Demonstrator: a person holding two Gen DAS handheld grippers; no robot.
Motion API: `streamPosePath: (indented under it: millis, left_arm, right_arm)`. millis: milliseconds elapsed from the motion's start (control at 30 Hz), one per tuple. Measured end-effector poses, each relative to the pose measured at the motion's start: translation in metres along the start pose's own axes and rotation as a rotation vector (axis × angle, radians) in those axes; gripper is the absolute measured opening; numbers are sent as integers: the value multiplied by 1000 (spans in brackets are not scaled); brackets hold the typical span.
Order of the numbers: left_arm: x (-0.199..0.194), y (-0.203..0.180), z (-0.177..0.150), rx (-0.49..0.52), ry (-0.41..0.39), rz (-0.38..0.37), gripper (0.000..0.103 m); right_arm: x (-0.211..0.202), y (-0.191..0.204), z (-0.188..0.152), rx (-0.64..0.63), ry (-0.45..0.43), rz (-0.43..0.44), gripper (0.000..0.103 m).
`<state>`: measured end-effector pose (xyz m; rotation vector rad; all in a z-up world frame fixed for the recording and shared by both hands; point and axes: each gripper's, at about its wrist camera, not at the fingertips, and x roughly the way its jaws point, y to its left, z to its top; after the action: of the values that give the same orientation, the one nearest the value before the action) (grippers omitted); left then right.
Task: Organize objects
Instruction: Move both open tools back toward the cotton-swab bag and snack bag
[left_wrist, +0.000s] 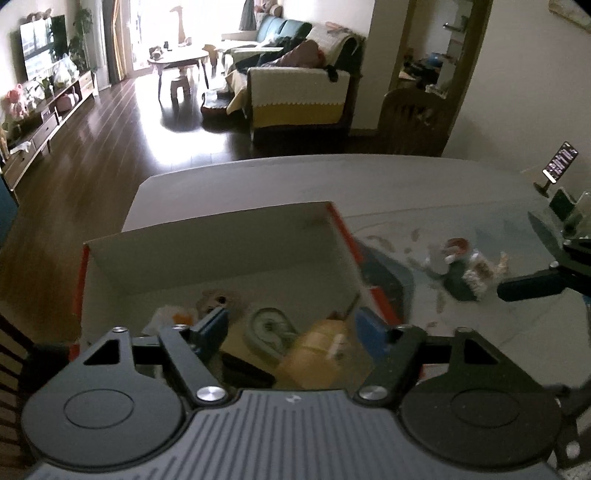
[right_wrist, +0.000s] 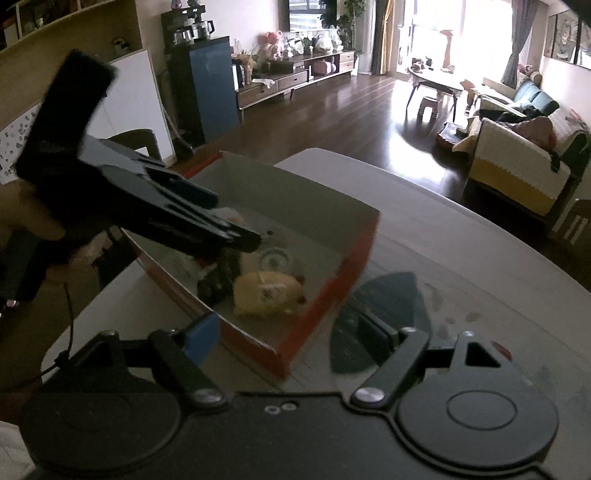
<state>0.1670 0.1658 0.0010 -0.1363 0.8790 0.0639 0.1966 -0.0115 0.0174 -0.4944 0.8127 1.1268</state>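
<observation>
A shallow cardboard box (left_wrist: 207, 254) with red outer walls is seen standing on the grey table (left_wrist: 388, 184), towards its left edge. Inside the box are a yellowish plush toy (right_wrist: 267, 293), a round greyish item (left_wrist: 269, 328), a dark flat object (right_wrist: 218, 280) and some pale items against the far-left wall; motion blur prevents closer identification.

The left gripper (left_wrist: 291, 325) is held over the near part of the box, its jaws spread wide with nothing between them; the blue pads (left_wrist: 216, 325) are visible on either side of the plush toy.

The right gripper (right_wrist: 291, 339) is positioned at the near right corner of the box, jaws likewise wide apart and empty, one blue pad (right_wrist: 201, 338) over the box's near wall, the other over a dark patch (right_wrist: 391, 295) on the tabletop.

A small heap of objects (left_wrist: 461, 269) lies on the table, right of the box and clear of it. A phone on a stand (left_wrist: 557, 164) is noted at the table's right edge.
</observation>
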Motion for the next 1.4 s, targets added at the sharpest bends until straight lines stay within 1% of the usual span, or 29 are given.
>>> streamPosePath:
  millis: [133,333,400,433,533,700,767,867,900,1067,1200,1400]
  left_arm:
    - [-9,-25,-10,-1,-14,-7,81]
    - [-8,-67,-18,5,-14,-7,81]
    - [-4,-81,-20,5,-7,-14,81]
    - [-1,-87,-21,4,-2,-17,84]
    - [9,-110,-25,11,12,-28,85]
    - [28,-147,-28,36,24,-45,86]
    - [36,-160,-30,45,25,-56,88]
    - [49,-179,-32,49,26,-74,97]
    - [54,-186,-32,51,24,-77,100]
    - [76,-213,-30,60,21,-87,100]
    - [98,-236,-25,101,25,-78,100]
    - [130,-264,-19,180,32,-52,100]
  right_arm:
    - [-15,-20,-18,14,3,-10,82]
    - [-31,-51,-52,30,20,-20,83]
    - [-35,-62,-63,44,23,-24,84]
    - [-37,-68,-68,53,25,-28,84]
    - [-41,-87,-85,83,30,-51,84]
    - [-45,-131,-113,150,56,-103,84]
    - [-46,-149,-124,173,65,-128,84]
    - [-48,-175,-137,213,80,-164,84]
    - [-48,-182,-141,222,83,-174,84]
    - [-45,-215,-153,257,101,-224,84]
    - [-38,-239,-157,286,126,-252,84]
    - [-20,-268,-151,323,149,-280,84]
